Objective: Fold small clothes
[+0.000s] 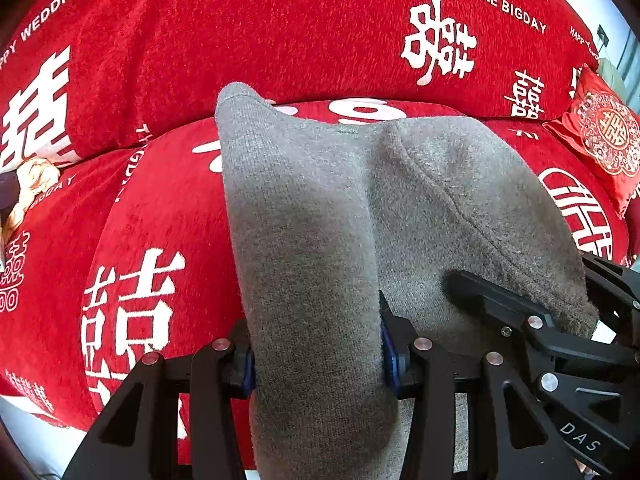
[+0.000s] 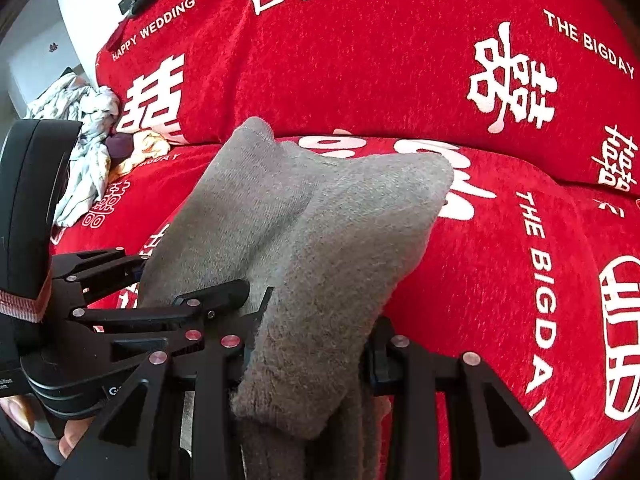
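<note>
You have the soft, light grey knitted sock (image 1: 316,208) clamped in both the left gripper (image 1: 316,364) and right gripper (image 2: 308,356) above the red sofa cover (image 1: 280,32) — limp, fuzzy, unbreakable — so hold near its edges.

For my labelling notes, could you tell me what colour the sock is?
The sock is plain grey; it shows best in the left wrist view.
</note>
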Tool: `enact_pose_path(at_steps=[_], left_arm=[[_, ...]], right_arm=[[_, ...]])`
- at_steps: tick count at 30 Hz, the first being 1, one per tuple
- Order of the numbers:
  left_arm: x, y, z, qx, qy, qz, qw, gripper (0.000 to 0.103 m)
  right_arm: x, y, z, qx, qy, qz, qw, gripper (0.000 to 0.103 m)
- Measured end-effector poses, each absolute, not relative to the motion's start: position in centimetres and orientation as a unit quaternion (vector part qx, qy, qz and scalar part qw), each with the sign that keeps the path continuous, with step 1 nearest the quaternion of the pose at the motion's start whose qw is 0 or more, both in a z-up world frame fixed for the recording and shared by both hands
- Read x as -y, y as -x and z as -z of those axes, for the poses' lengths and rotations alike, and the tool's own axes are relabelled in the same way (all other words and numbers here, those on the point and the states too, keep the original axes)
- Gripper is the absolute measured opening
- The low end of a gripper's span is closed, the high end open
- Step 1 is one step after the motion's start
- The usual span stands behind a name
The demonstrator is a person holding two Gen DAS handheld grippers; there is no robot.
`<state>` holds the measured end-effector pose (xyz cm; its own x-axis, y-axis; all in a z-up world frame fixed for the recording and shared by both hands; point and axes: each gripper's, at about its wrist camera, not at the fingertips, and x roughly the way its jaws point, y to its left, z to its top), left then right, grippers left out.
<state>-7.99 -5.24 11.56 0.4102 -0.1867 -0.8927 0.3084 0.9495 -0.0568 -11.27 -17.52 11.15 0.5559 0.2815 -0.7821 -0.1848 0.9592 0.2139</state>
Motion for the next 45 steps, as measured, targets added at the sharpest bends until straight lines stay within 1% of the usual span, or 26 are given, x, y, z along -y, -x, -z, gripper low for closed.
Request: enact_pose_path(at_steps=[8, 21, 35, 39, 43, 45], left_arm=[[4.5, 8.7, -10.9, -0.513, -0.063, 0.144, 0.844, 0.048], [4.5, 8.1, -8.5, -0.498, -0.068, 0.135, 0.854, 0.048], [4.1, 6.4, -6.4, -0.508, -0.05, 0.146, 0.847, 0.048], [3.2, 6.0, -5.7, -0.514, -0.026, 0.159, 0.843, 0.052], [2.5, 6.1, -5.3, -0.51, -0.012, 0.17, 0.843, 0.058], [2.2, 6.2, -5.1, -0.507, -0.004, 0.178, 0.843, 0.059]], right_arm=[[17.2, 11.5, -10.6, -0.449, -0.049, -0.14, 0.881, 0.038], [17.2, 10.7, -8.2, -0.435, -0.059, -0.151, 0.886, 0.038], [18.0, 8.6, -5.4, -0.458, -0.075, -0.152, 0.873, 0.038], [18.6, 8.4, -4.7, -0.464, -0.092, -0.156, 0.867, 0.038], [19.2, 8.3, -4.0, -0.466, -0.107, -0.165, 0.863, 0.038], [19.6, 8.2, -3.7, -0.467, -0.118, -0.171, 0.86, 0.039]])
